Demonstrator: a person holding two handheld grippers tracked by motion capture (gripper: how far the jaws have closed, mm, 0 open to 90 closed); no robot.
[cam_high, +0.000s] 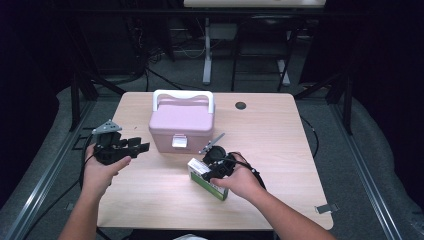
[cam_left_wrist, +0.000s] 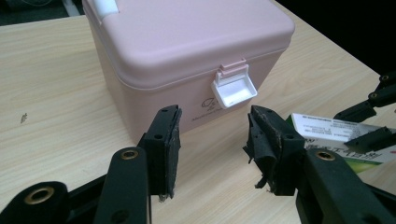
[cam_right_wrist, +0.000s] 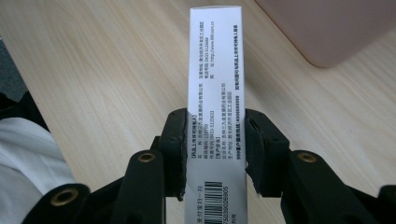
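Partly hidden under the right gripper (cam_high: 212, 172), the box (cam_right_wrist: 215, 70) sits clamped; left gripper (cam_left_wrist: 212, 140) gapes empty.

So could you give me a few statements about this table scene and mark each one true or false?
1. The pink box has its lid shut. True.
2. The right gripper grips a white and green carton. True.
3. The left gripper holds the box's latch. False: its jaws stand open and hold nothing, short of the box.
4. The carton lies inside the pink box. False: it is on the table, in front of the box.
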